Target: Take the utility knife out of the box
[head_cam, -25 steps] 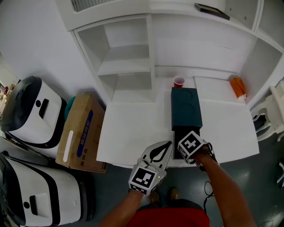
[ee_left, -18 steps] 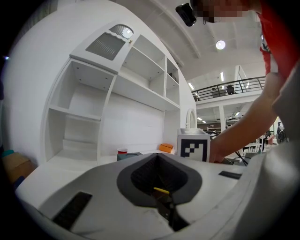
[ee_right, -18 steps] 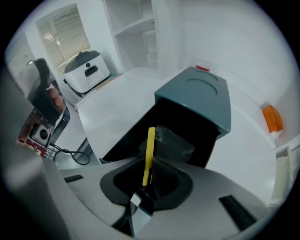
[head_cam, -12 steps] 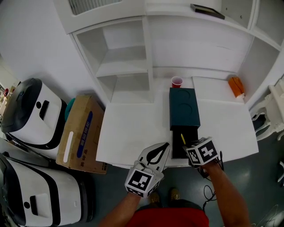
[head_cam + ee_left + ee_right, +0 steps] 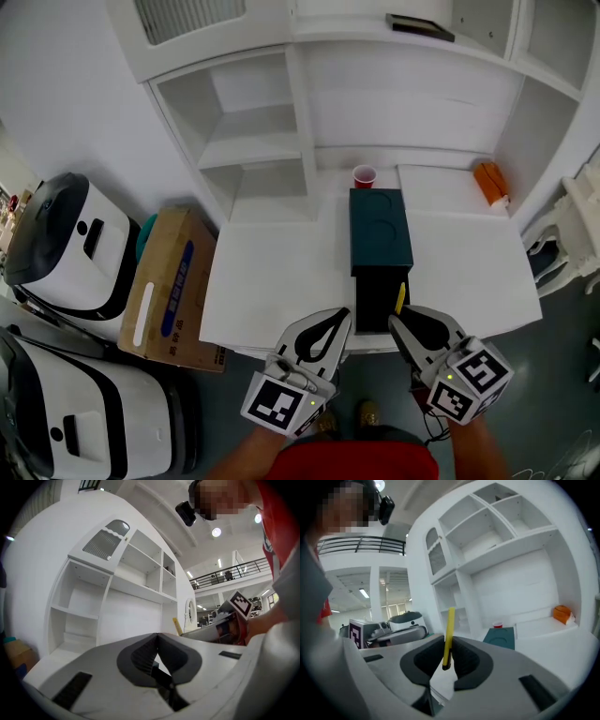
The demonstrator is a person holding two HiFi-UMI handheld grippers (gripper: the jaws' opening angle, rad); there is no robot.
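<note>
A dark teal box lies on the white table, its black inner tray pulled out toward me. My right gripper hovers at the table's near edge, shut on a slim yellow utility knife that sticks up out of its jaws. In the right gripper view the utility knife stands upright between the dark pads, with the box farther off. My left gripper hangs beside the right one, shut with nothing in it; its jaw tips meet.
A red cup stands just behind the box. An orange object lies at the back right. White shelving rises behind the table. A cardboard box and two white machines stand on the floor to the left.
My right gripper has come up out of the box's tray toward me, swinging from pointing down to nearly level, with the yellow knife in it. The left gripper has risen a little.
</note>
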